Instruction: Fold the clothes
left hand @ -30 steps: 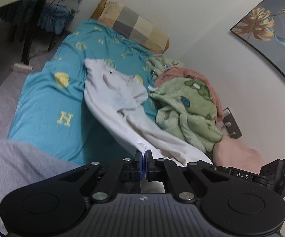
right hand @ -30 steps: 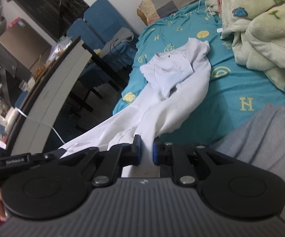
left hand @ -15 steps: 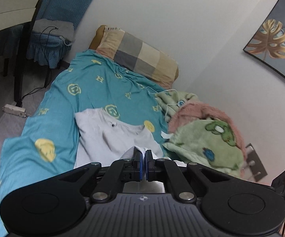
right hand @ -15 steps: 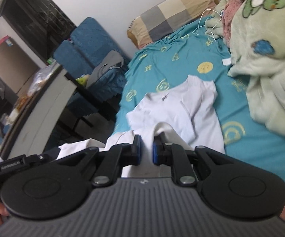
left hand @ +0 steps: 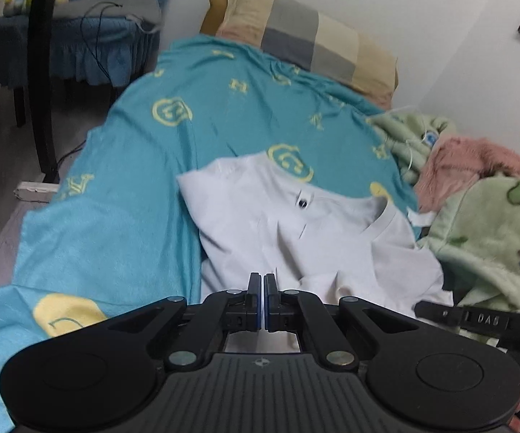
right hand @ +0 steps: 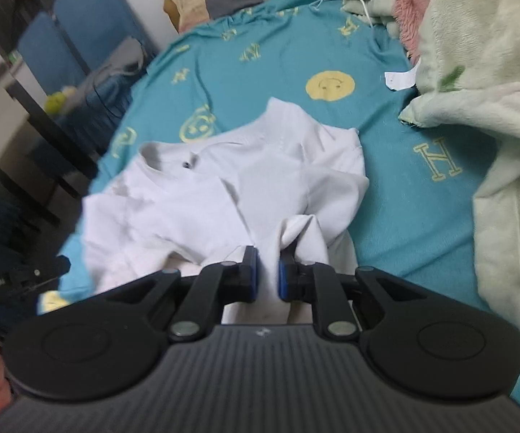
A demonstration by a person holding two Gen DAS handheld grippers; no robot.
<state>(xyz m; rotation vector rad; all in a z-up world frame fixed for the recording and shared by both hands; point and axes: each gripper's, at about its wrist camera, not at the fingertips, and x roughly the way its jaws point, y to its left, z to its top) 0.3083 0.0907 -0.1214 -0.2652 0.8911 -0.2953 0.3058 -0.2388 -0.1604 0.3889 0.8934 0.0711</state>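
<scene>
"H" on teal bedsheet.

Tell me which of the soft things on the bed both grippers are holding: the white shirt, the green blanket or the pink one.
The white shirt. The right gripper and left gripper both pinch its near edge; the green blanket and pink blanket lie untouched by the wall.

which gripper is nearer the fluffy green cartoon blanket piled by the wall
Right. The right gripper, clamped on the white cotton t-shirt, sits on the shirt's side facing the fluffy green cartoon blanket. The left gripper pinches the shirt's far side, farther from it.
</scene>
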